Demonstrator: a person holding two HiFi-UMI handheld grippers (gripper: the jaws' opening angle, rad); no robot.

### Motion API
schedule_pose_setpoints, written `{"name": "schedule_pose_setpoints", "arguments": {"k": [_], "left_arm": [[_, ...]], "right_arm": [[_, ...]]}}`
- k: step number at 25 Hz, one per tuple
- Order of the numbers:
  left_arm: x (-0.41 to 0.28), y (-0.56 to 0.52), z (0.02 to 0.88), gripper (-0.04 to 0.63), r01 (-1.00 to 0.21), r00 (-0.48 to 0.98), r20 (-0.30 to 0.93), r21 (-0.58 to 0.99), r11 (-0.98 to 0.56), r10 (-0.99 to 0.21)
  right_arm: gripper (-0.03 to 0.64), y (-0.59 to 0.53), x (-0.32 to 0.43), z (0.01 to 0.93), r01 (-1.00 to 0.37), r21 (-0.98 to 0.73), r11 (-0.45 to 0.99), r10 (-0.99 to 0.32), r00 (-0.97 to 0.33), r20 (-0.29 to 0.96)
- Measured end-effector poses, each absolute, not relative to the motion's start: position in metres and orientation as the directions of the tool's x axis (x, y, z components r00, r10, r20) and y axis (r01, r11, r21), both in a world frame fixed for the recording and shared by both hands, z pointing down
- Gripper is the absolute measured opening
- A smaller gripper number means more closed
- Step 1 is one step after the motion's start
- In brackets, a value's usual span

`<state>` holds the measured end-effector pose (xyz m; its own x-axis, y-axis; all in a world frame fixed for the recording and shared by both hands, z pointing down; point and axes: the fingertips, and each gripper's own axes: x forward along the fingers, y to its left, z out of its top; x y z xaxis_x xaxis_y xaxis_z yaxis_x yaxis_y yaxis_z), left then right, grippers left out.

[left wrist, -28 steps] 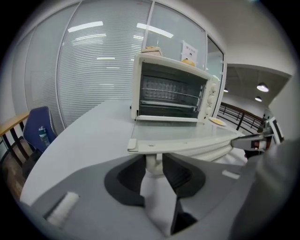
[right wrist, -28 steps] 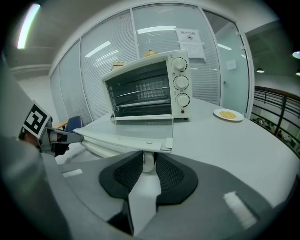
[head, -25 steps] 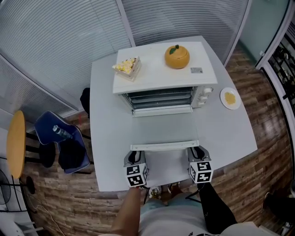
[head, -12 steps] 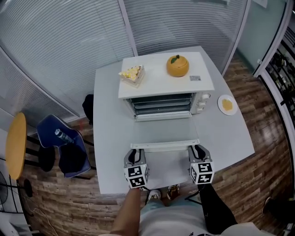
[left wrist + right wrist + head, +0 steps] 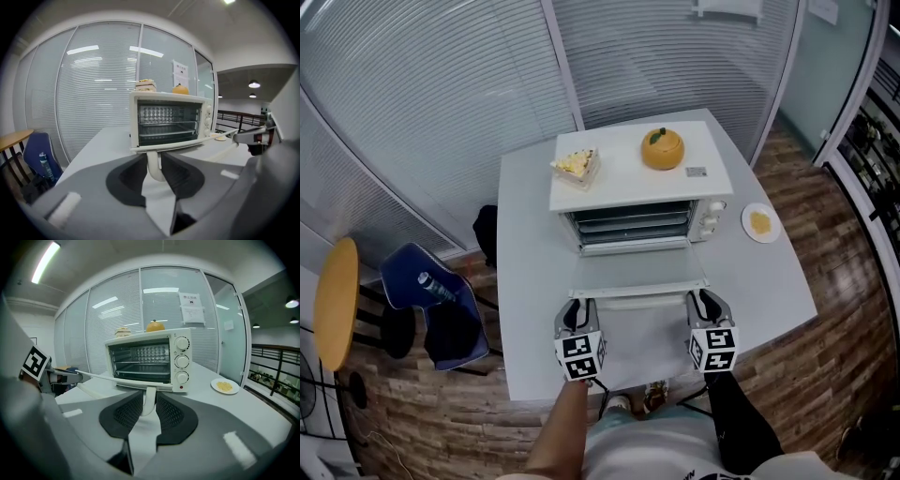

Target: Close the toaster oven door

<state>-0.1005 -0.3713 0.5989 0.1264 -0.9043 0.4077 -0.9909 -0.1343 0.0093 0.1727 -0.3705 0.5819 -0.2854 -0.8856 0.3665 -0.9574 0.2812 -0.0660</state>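
Door (image 5: 637,272) hangs open, closing yet to do; my left gripper (image 5: 577,309), jaws just tightening, and right gripper (image 5: 703,302) clamp its handle (image 5: 639,301).

**Head view.** The round yellow tabletop (image 5: 333,300) at 9 o'clock is cut by the frame edge. The person (image 5: 675,455) at 6 o'clock shows only in part. The label (image 5: 697,172) on the toaster oven (image 5: 619,178) and the food on the plate (image 5: 747,232) are too small to tell.

**Right gripper view.** The lower end of the door handle (image 5: 130,380) is hidden between the jaws of the right gripper (image 5: 149,398). The print on the notice (image 5: 192,308) is unreadable.
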Motion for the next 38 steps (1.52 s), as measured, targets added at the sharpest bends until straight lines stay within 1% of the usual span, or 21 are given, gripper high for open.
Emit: {"name": "schedule_pose_setpoints", "arguments": {"k": [6,21,28,33,38], "left_arm": [[-0.101,-0.386,0.576,0.153,-0.988,0.129,0.368,-0.029,-0.15,-0.921],[-0.105,-0.428,0.533,0.153,-0.991,0.134,0.3,0.035,-0.129,-0.944],[-0.106,-0.441,0.52,0.155,-0.991,0.131,0.277,0.036,-0.126,-0.952],[-0.106,-0.445,0.516,0.155,-0.988,0.156,0.262,0.051,-0.148,-0.952],[-0.111,-0.442,0.504,0.153,-0.984,0.18,0.214,0.027,-0.179,-0.96]], "right_arm": [[0.087,-0.382,0.172,0.56,-0.957,-0.05,0.286,-0.902,-0.286,0.323],[0.089,-0.421,0.169,0.513,-0.951,-0.043,0.307,-0.926,-0.309,0.217],[0.089,-0.435,0.169,0.501,-0.945,-0.057,0.321,-0.923,-0.326,0.203],[0.087,-0.44,0.169,0.498,-0.949,-0.053,0.31,-0.928,-0.315,0.198],[0.086,-0.45,0.168,0.489,-0.958,-0.04,0.284,-0.939,-0.286,0.192]]}}
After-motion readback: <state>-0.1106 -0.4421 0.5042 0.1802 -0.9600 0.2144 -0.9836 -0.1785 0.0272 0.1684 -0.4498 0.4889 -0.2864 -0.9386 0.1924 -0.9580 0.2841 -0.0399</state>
